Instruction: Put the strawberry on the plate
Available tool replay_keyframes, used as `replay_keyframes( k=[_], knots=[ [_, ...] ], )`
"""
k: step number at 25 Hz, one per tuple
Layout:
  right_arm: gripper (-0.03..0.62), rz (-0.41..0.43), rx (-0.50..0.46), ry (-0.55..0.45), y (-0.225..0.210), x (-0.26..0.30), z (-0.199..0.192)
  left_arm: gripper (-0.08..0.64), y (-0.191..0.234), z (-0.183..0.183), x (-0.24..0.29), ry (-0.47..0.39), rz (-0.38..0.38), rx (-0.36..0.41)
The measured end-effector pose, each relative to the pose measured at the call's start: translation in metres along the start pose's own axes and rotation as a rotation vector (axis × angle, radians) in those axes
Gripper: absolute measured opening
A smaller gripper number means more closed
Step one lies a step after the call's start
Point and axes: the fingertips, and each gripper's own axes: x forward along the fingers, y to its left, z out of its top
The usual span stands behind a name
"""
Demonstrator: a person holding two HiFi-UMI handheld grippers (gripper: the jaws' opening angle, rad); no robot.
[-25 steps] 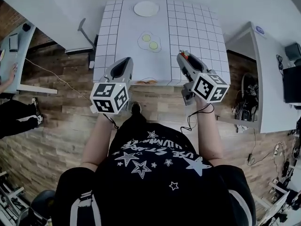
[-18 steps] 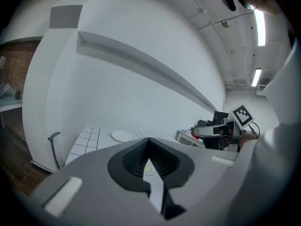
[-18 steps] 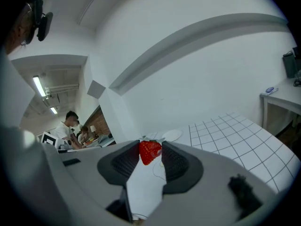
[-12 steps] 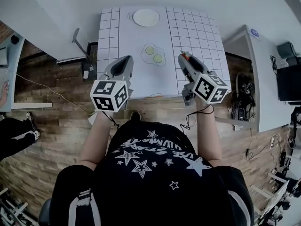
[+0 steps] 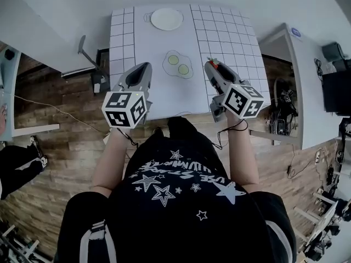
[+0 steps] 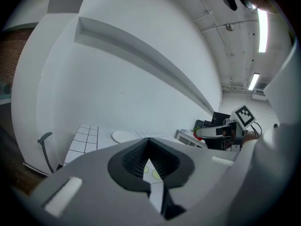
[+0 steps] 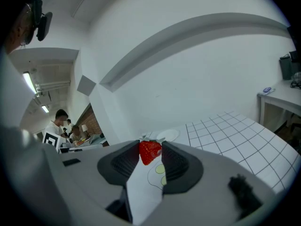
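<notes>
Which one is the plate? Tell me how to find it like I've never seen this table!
Look at the white table with grid lines in front of the person. At its far end, in the plain middle strip, lies the plate. It is a plain white round disc, unlike the outlined shape nearer the person, which has two yellow-green spots inside.

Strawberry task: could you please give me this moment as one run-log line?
right gripper: shut on strawberry | left gripper: shut, empty | plate: bare | placement: not yet done
</notes>
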Motion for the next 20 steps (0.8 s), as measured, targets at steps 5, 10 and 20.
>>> replay_keyframes(
  k=[5, 10, 20],
  knots=[
    [0.156, 0.041, -0.001, 0.012, -0.014, 0.034, 0.012, 0.009, 0.017, 0.007, 0.015, 0.001, 0.046, 0.006],
    [0.156, 0.11, -0.013, 0.016, -0.019, 0.085, 0.04, 0.009, 0.047, 0.037, 0.032, -0.035, 0.115, 0.006],
    [0.156, 0.158, -0.025, 0.073, -0.044, 0.173, 0.058, 0.009, 0.088, 0.048, 0.1, 0.012, 0.157, 0.004]
  ],
)
